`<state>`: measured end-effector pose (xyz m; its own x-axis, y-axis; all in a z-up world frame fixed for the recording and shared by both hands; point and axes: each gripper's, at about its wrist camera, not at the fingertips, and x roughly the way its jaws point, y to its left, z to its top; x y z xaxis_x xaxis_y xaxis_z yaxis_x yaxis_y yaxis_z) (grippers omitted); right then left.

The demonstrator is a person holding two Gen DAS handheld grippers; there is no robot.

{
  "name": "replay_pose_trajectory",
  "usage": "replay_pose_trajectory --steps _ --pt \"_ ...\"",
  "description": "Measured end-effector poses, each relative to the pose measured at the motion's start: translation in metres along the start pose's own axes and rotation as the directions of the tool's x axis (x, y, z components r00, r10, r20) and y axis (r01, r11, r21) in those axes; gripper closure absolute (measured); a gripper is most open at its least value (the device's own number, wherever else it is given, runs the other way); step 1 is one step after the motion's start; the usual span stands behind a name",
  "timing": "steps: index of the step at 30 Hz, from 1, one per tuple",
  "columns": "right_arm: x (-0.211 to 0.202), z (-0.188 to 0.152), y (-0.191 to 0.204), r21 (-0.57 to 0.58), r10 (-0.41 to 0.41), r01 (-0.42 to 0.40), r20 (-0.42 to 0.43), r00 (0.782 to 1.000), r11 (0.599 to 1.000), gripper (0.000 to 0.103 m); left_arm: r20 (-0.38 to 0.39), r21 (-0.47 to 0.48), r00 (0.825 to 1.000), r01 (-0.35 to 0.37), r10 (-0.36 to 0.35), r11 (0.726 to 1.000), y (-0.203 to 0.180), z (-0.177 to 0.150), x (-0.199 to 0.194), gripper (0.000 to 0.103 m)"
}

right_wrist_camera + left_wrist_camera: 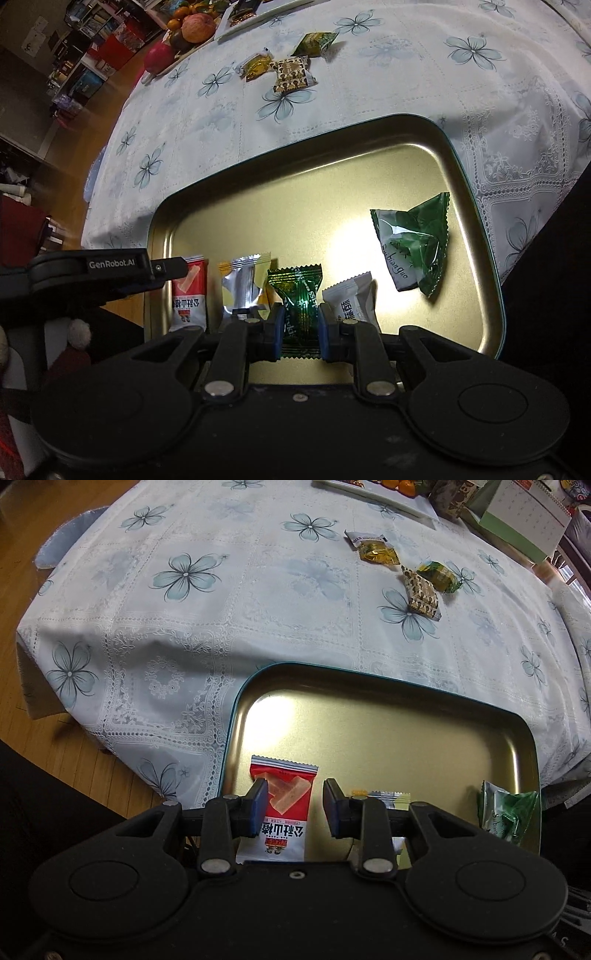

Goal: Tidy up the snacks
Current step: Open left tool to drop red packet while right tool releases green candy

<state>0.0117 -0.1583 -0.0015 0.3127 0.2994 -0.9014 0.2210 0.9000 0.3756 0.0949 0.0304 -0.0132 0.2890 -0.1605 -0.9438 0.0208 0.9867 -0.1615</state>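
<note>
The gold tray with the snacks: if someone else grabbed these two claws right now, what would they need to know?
Right claw: shut on the dark green candy, low over the gold tray.
Left claw: open, empty, above the red packet at the tray's near left.
Done: red packet, silver-yellow packet, white packet and big green bag lie in the tray.
Left: release the green candy into the row, then fetch three snacks on the tablecloth: brown patterned packet, yellow candy, green-yellow candy.
</note>
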Motion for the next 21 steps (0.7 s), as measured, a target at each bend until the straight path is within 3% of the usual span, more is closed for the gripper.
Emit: replay_pose_trajectory --steps 4,21 --pt "0.0 -0.002 0.002 -0.011 -0.005 0.005 -0.002 1.0 1.0 0.082 0.028 0.022 0.999 -0.047 0.047 0.999 -0.004 -0.002 -0.002 0.062" --pt "-0.001 -0.009 0.007 -0.063 -0.038 0.039 0.014 0.999 0.997 0.081 0.075 0.098 0.99 -0.13 0.123 0.987 -0.018 -0.013 -0.006 0.062"
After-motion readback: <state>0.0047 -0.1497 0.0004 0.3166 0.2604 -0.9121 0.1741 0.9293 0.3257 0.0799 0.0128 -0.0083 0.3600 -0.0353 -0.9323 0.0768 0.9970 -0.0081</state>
